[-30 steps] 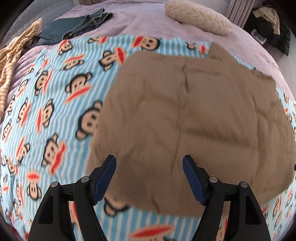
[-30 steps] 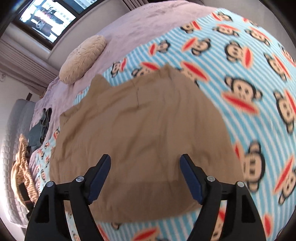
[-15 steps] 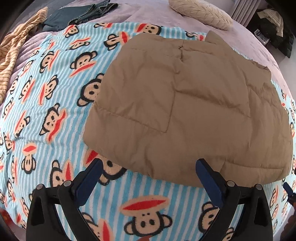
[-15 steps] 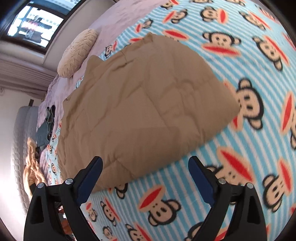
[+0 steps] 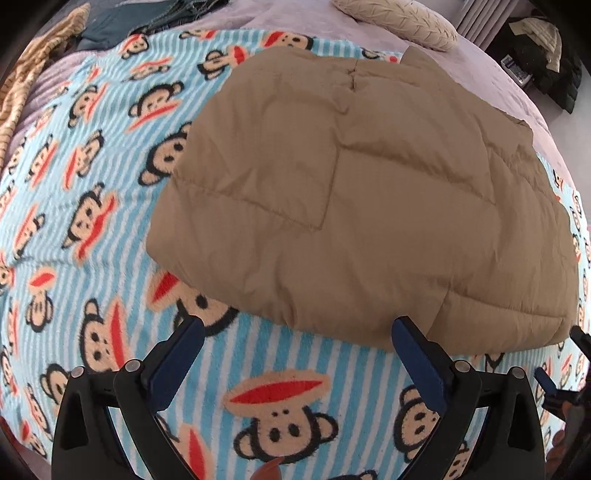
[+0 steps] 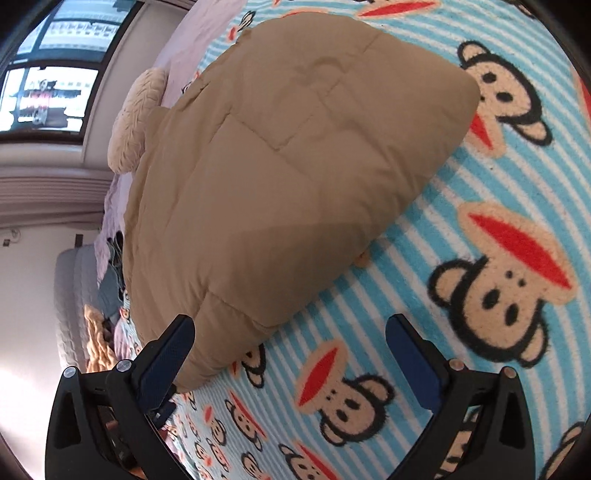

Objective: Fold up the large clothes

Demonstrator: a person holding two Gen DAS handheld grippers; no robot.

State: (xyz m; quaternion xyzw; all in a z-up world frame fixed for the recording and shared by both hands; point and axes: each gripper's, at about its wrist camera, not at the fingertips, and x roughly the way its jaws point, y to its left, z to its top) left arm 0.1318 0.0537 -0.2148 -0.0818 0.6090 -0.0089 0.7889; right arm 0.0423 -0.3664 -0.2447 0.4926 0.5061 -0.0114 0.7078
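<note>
A tan quilted puffer garment point(image 5: 354, 192) lies folded flat on the blue-striped monkey-print blanket point(image 5: 92, 206). My left gripper point(image 5: 295, 332) is open and empty, hovering just in front of the garment's near edge. My right gripper point(image 6: 291, 332) is open and empty near the garment's near corner; the garment also shows in the right wrist view point(image 6: 280, 155) on the blanket point(image 6: 498, 258). The right gripper's tip peeks in at the left wrist view's right edge point(image 5: 554, 376).
A cream textured pillow point(image 5: 399, 18) lies on the lilac bedspread point(image 5: 524, 99) behind the garment. Dark jeans point(image 5: 147, 18) and a tan striped cloth point(image 5: 22, 81) lie at the far left. Dark clothes point(image 5: 543, 55) are piled at the far right. A window point(image 6: 48, 85) is beyond the bed.
Both grippers have pulled back from over the garment toward its near edge, and their jaws have opened wider. The garment now lies flat and still.
</note>
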